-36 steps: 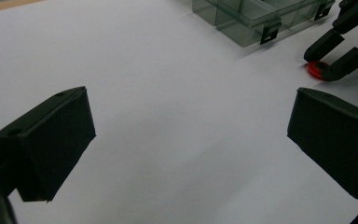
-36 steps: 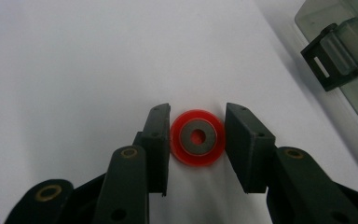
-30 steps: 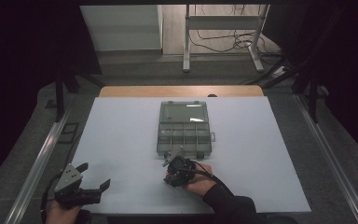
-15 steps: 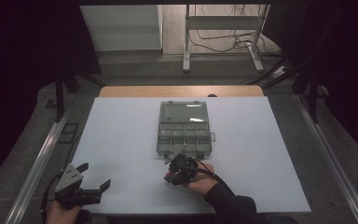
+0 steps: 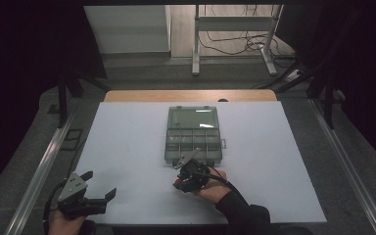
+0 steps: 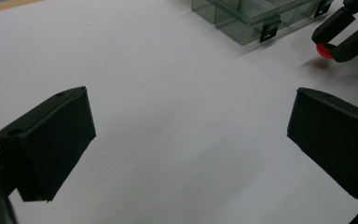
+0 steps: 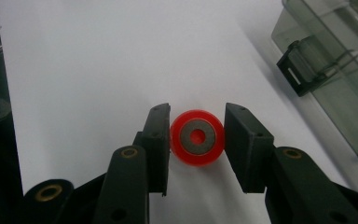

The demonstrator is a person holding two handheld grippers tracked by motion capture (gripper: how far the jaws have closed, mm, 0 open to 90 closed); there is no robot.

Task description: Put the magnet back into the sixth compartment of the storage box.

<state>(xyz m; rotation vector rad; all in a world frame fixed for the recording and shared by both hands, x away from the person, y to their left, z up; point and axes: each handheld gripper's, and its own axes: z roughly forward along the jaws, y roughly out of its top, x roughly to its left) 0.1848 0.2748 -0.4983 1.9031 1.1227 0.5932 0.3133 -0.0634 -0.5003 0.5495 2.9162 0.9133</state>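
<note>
Fingers of the right gripper (image 7: pixel 197 140) clamp a red wheel (image 7: pixel 197 136) just above the counter (image 5: pixel 127 147) near the closed organizer box (image 5: pixel 194 134), so lift gently and level, while the left gripper (image 6: pixel 191 135) idles wide open, empty.

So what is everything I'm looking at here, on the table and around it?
Red round plastic wheel with a grey metal centre: one, red, between the right gripper's jaws, near the case's front.
Clear grey-green plastic compartment case: one, lid shut, middle of the table.
White table: one, with a wooden strip at the far edge.
White metal stand: one, on the floor beyond, with cables.
Left gripper: black, open, near left corner.
Right gripper: black, shut on the wheel.
</note>
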